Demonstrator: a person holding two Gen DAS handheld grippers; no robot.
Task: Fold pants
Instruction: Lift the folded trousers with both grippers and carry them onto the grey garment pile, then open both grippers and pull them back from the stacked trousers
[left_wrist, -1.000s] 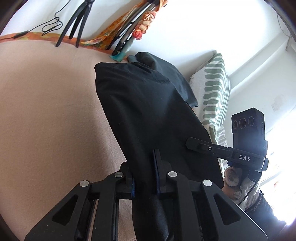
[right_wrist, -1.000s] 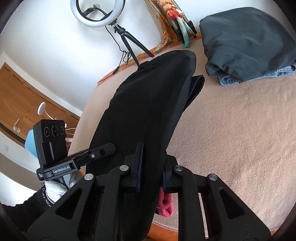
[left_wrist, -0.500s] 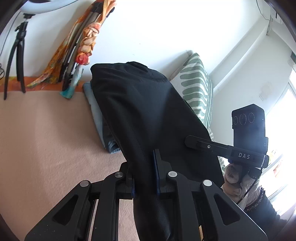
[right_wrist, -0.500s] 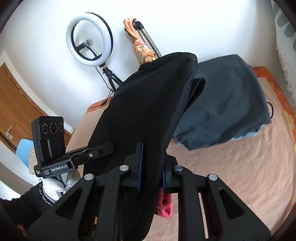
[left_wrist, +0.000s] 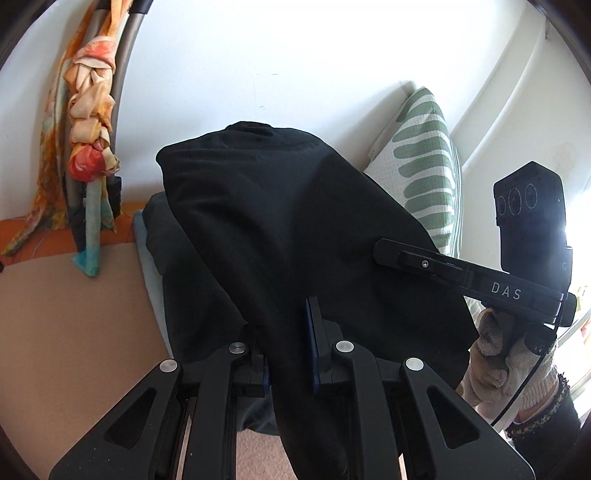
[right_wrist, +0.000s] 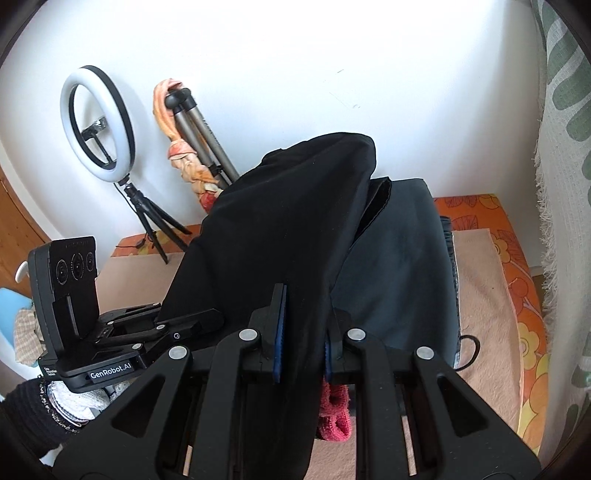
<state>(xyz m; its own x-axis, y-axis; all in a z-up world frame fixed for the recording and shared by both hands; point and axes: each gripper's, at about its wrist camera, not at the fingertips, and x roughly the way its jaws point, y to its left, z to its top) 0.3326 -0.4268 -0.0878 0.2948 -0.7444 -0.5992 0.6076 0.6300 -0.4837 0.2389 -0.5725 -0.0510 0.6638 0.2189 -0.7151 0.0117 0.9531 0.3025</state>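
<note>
Black pants clamped in left gripper and right gripper; held above dark folded stack; striped pillow right.

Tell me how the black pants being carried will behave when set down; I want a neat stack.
Probably floppy: the black pants drape limply between the left gripper and right gripper. Likely light, since narrow pinches hold them. They may slump or wrinkle on the folded pile unless lowered evenly.
</note>
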